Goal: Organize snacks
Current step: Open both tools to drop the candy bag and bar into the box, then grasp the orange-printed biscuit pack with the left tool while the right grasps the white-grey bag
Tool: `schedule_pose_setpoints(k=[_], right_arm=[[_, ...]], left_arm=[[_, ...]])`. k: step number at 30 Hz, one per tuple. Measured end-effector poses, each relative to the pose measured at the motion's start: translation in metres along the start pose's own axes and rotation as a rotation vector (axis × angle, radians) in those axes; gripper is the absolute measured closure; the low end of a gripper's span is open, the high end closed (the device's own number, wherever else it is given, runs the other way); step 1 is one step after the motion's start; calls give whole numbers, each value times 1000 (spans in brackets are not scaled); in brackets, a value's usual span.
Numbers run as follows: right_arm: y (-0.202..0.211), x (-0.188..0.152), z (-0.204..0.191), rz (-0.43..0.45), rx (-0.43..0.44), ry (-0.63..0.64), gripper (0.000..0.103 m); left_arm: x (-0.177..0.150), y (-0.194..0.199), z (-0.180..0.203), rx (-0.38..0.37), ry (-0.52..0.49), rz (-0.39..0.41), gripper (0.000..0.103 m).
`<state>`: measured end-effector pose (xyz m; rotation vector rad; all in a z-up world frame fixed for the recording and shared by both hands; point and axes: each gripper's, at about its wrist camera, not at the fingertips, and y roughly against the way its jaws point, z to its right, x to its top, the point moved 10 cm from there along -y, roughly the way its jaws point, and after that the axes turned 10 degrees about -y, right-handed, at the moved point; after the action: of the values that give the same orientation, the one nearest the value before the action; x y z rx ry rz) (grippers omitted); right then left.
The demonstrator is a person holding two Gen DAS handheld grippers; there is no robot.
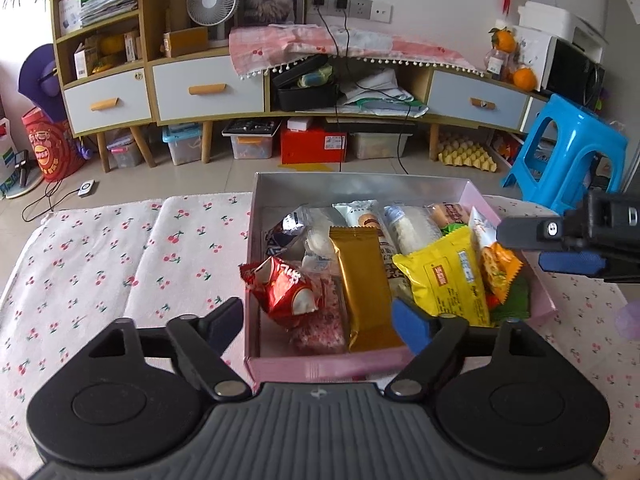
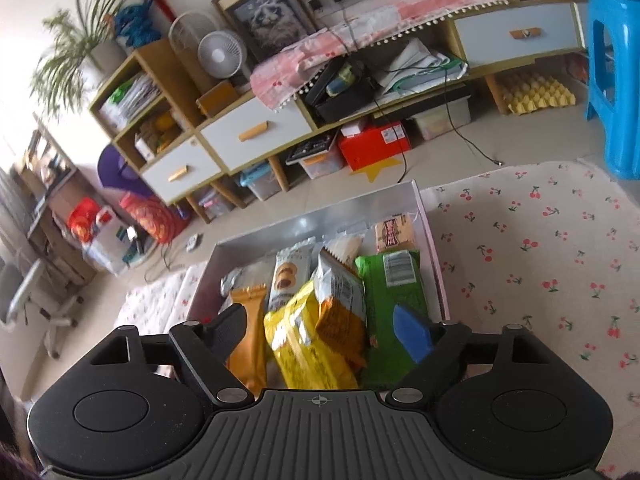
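Note:
A pink box (image 1: 320,366) with a silver inside holds several snack packets: a red packet (image 1: 284,288) at the front left, a gold packet (image 1: 362,284), a yellow packet (image 1: 444,276), an orange packet (image 1: 498,266) and a green one (image 1: 514,300). My left gripper (image 1: 318,320) is open and empty over the box's near edge. My right gripper (image 2: 320,330) is open and empty just above the yellow packet (image 2: 304,340), orange packet (image 2: 340,320) and green packet (image 2: 392,300). It also shows at the right of the left wrist view (image 1: 548,246).
The box (image 2: 434,240) sits on a white cherry-print cloth (image 1: 120,272) on a low surface. Beyond it are floor, a wooden sideboard with drawers (image 1: 208,88), storage bins under it, and a blue plastic stool (image 1: 572,152) at the right.

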<state>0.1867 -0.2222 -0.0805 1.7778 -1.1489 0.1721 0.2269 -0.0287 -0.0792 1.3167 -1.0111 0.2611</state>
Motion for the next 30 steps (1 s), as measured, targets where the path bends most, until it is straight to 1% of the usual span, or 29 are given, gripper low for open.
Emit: schedule_pose_setpoints(k=[5, 7, 13, 15, 18, 23, 26, 28, 30], right_arm=[[19, -4, -8, 0, -39, 52, 13], [26, -7, -10, 1, -53, 63, 12], [45, -23, -12, -36, -128, 105, 11], [49, -30, -14, -42, -140, 125, 11], [53, -40, -16, -49, -146, 150, 7], [51, -63, -9, -61, -125, 177, 6], [46, -76, -10, -113, -118, 225, 6], [42, -79, -14, -127, -105, 252, 6], [34, -78, -14, -145, -101, 246, 6]], left_arm=[[-2, 18, -2, 14, 2, -5, 8], [-5, 22, -1, 31, -3, -20, 7], [-26, 35, 1, 64, 22, -108, 4], [-33, 37, 1, 76, 32, -140, 3], [-42, 39, 0, 80, 61, -169, 3], [-56, 41, -2, 62, 121, -152, 2], [-65, 35, -6, 49, 192, -210, 3], [-71, 31, -7, 23, 246, -236, 4], [-77, 28, -5, -7, 284, -248, 11]])
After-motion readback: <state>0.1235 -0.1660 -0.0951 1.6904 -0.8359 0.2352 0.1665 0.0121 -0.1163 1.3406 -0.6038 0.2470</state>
